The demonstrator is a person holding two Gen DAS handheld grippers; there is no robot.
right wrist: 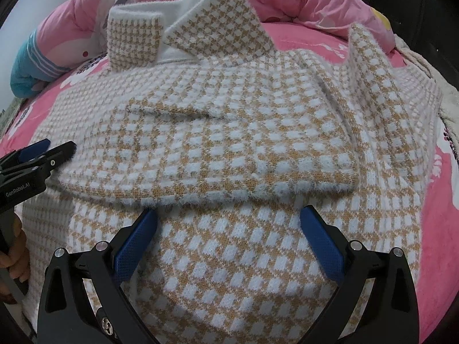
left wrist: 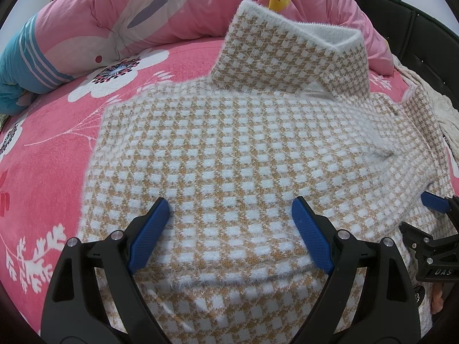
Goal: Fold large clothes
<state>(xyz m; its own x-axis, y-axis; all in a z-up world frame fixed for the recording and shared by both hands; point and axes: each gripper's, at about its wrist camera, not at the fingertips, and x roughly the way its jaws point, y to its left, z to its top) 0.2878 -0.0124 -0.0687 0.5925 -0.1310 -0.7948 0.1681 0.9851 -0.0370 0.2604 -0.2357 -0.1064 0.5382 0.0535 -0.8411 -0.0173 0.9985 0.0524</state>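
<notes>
Fuzzy tan-and-white houndstooth knit fills both views: the sweater [left wrist: 229, 143] lies on a pink floral bedspread [left wrist: 51, 149], its collar [left wrist: 289, 54] standing up at the far end against a pink quilt [left wrist: 120, 11]. A sleeve [right wrist: 229, 154] is folded across the body, its edge just beyond the right gripper [right wrist: 228, 215]. That gripper hangs over the near part of the sweater with its blue fingers spread wide, pinching nothing. The left gripper [left wrist: 231, 203] is likewise spread apart over the folded fabric, and appears at the left edge of the right wrist view.
</notes>
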